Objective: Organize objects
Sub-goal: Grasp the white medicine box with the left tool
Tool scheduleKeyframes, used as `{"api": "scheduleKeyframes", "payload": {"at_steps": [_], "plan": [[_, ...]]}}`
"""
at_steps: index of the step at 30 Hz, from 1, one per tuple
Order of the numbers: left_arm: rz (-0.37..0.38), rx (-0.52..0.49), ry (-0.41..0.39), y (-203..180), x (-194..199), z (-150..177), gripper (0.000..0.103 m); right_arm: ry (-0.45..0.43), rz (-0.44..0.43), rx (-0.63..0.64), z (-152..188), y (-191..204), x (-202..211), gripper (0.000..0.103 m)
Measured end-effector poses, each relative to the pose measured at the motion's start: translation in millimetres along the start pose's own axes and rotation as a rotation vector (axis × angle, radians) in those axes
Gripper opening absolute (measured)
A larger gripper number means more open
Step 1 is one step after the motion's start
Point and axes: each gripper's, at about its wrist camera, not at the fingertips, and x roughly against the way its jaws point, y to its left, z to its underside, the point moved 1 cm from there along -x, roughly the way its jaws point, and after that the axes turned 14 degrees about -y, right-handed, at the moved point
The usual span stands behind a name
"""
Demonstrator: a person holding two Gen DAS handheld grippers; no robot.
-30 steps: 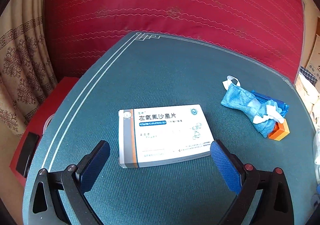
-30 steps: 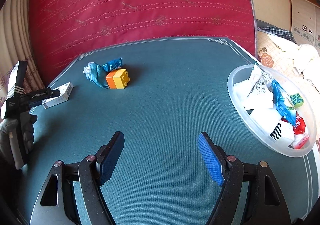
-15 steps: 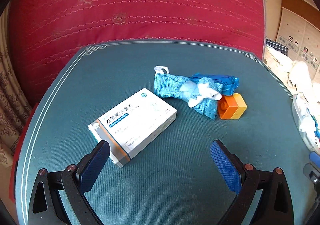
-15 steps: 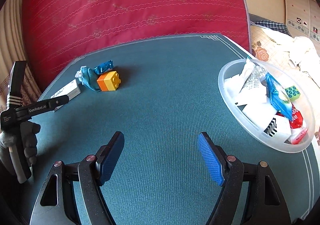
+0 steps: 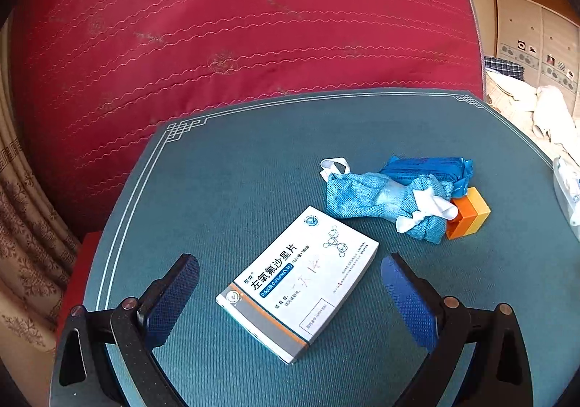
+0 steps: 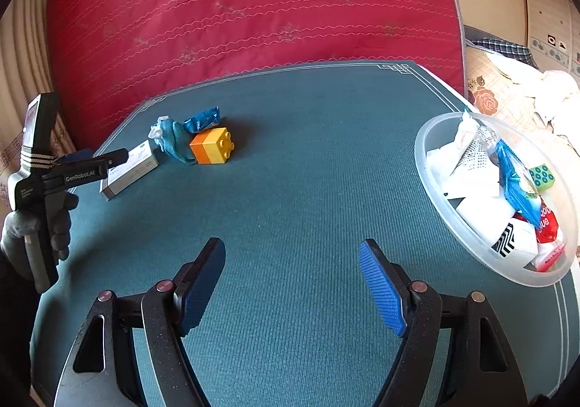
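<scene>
The left gripper (image 5: 290, 294) has been rolled and shifted: the box (image 5: 299, 282), formerly square to it, now lies diagonally between spread, untouching jaws, near the table's (image 5: 253, 160) left edge. Grasp judged imminent. The right gripper (image 6: 291, 285) is held spread, empty.

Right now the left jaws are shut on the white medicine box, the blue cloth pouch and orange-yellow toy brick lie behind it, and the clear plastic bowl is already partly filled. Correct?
Not quite. The left gripper is open: in the left wrist view its jaws stand apart on either side of the white medicine box, which lies flat on the teal mat. The rest holds: blue cloth pouch, orange-yellow toy brick, clear plastic bowl.
</scene>
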Motion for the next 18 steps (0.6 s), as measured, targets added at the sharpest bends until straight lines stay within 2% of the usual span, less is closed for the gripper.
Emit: {"api": "scheduleKeyframes", "payload": {"at_steps": [3, 5, 9, 12, 15, 18], "plan": [[0.048, -0.002, 0.017, 1, -11, 3, 0.102, 0.018, -0.010, -0.003, -1, 3, -4, 0.077], [0.043, -0.006, 0.032, 4, -17, 5, 0.102, 0.028, -0.013, -0.001, -2, 5, -6, 0.077], [0.080, 0.020, 0.073, 7, -27, 7, 0.102, 0.045, -0.022, 0.017, -3, 12, -12, 0.077], [0.072, 0.005, 0.108, 5, -31, 9, 0.102, 0.070, -0.040, 0.013, -4, 17, -23, 0.077], [0.028, -0.002, 0.136, 5, -34, 11, 0.102, 0.079, -0.047, 0.026, -6, 25, -32, 0.077], [0.017, 0.018, 0.152, 10, -36, 12, 0.092, 0.087, -0.053, 0.034, -9, 32, -45, 0.077]]}}
